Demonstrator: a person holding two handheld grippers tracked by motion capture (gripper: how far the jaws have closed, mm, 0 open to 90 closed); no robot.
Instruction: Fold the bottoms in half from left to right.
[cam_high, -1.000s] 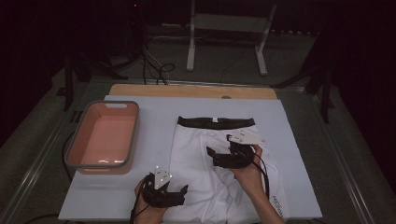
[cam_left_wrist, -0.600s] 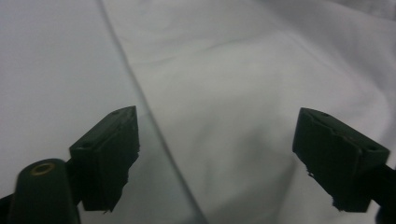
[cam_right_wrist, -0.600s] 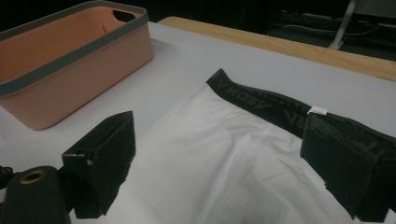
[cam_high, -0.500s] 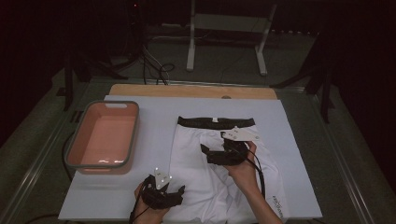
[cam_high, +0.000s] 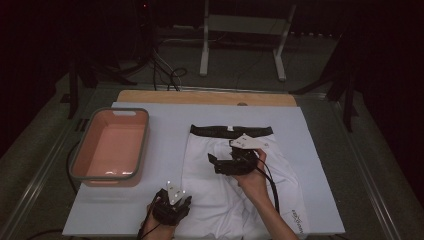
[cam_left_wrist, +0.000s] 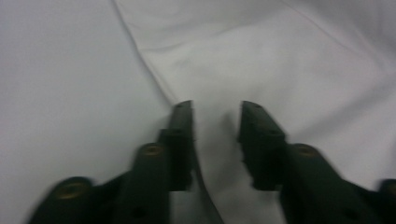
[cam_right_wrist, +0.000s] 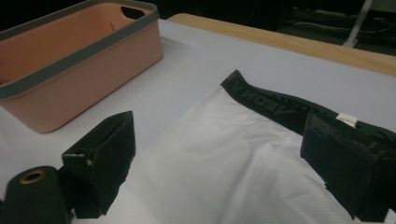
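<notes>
Your left gripper (cam_high: 176, 196), jaws just closing but still gapped, straddles the white shorts' (cam_high: 240, 200) hem at the near edge; right gripper (cam_high: 216, 162) hovers wide open, empty.

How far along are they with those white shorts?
Early on. The white shorts lie flat, unfolded; the pink bin is empty. The left gripper, jaws just closing, straddles the hem at the near corner. The right gripper hovers open above them. Folding and binning probably remain.

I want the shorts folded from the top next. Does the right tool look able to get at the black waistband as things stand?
Probably yes. The right tool hovers open over the white fabric shorts, and the black waistband lies flat just beyond its jaws with nothing between them. The pink plastic tub stands well off to the side.
</notes>
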